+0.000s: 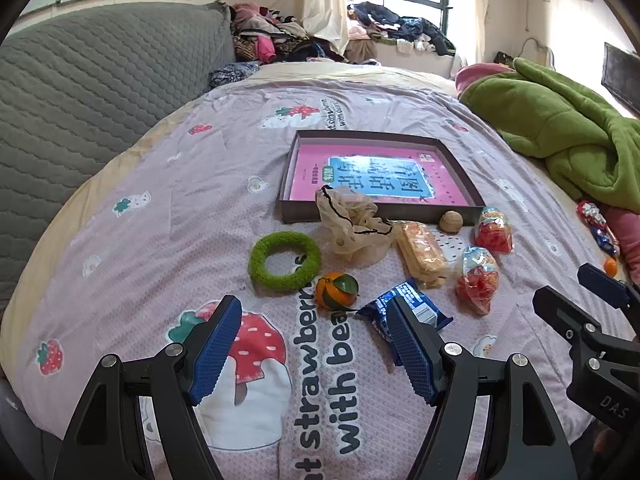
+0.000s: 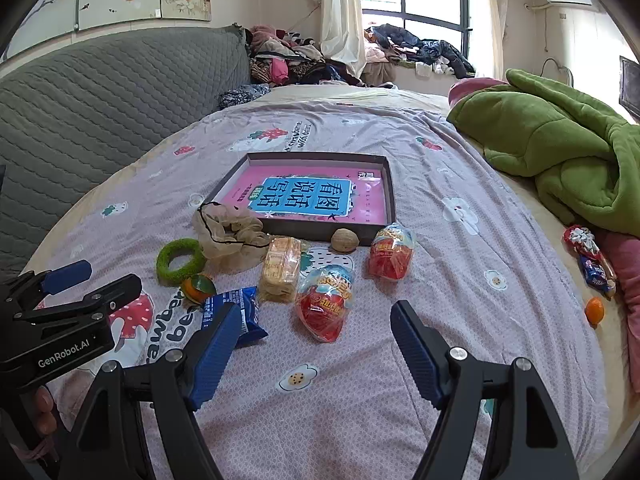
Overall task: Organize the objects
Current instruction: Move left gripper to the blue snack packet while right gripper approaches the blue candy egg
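A dark shallow box (image 1: 372,213) (image 2: 318,235) holding a pink book lies on the bed. In front of it lie a green ring (image 1: 285,261) (image 2: 180,261), a beige scrunchie (image 1: 352,224) (image 2: 228,240), a tangerine (image 1: 335,291) (image 2: 198,288), a blue snack pack (image 1: 404,312) (image 2: 236,312), a cracker pack (image 1: 422,254) (image 2: 280,268), a walnut (image 1: 451,222) (image 2: 343,240) and two red snack bags (image 1: 478,280) (image 2: 326,304). My left gripper (image 1: 314,344) is open and empty, just short of the tangerine. My right gripper (image 2: 312,346) is open and empty, just short of the nearer red bag.
A green blanket (image 2: 560,148) is heaped at the right. More snacks (image 2: 592,260) and a second tangerine (image 2: 594,311) lie by the right edge. A grey quilted headboard (image 1: 80,92) stands at the left. Clothes are piled by the window.
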